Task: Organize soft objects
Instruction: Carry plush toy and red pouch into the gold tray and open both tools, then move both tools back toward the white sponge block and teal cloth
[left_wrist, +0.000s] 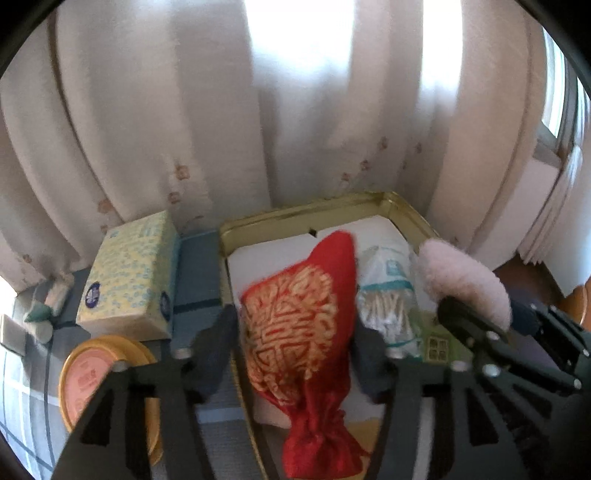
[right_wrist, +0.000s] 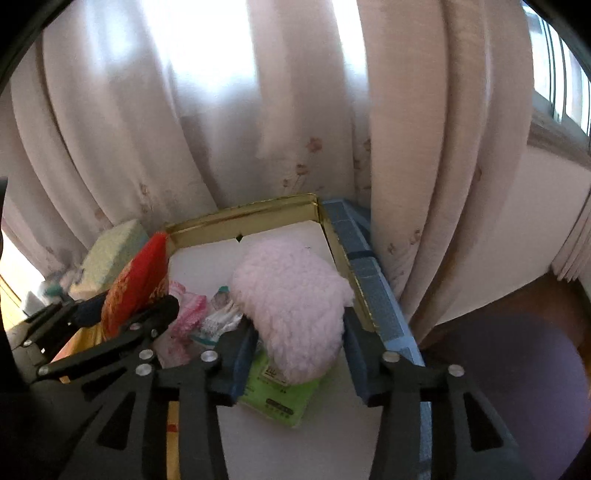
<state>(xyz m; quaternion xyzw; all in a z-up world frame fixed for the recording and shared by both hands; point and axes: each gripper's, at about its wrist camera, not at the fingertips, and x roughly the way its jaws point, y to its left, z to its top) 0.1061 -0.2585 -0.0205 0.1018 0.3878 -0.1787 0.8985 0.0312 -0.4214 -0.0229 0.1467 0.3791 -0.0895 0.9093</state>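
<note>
A red drawstring pouch (left_wrist: 295, 295) with gold lettering lies in a gold-rimmed tin (left_wrist: 314, 208) lined in white. My left gripper (left_wrist: 295, 325) is open, one finger on each side of the pouch. A pink fluffy soft thing (right_wrist: 291, 306) rests in the tin's (right_wrist: 243, 214) right half, partly on a green packet (right_wrist: 280, 395). My right gripper (right_wrist: 300, 325) stands open around it. The left wrist view shows the fluffy thing (left_wrist: 461, 277) at right. In the right wrist view the red pouch (right_wrist: 136, 280) is at left.
A bag of cotton swabs (left_wrist: 384, 306) and a pink-white packet (right_wrist: 188, 310) also lie in the tin. Left of it are a tissue box (left_wrist: 129, 277) and a round gold-rimmed lid (left_wrist: 96, 376) on blue checked cloth (left_wrist: 195, 266). Curtains hang close behind.
</note>
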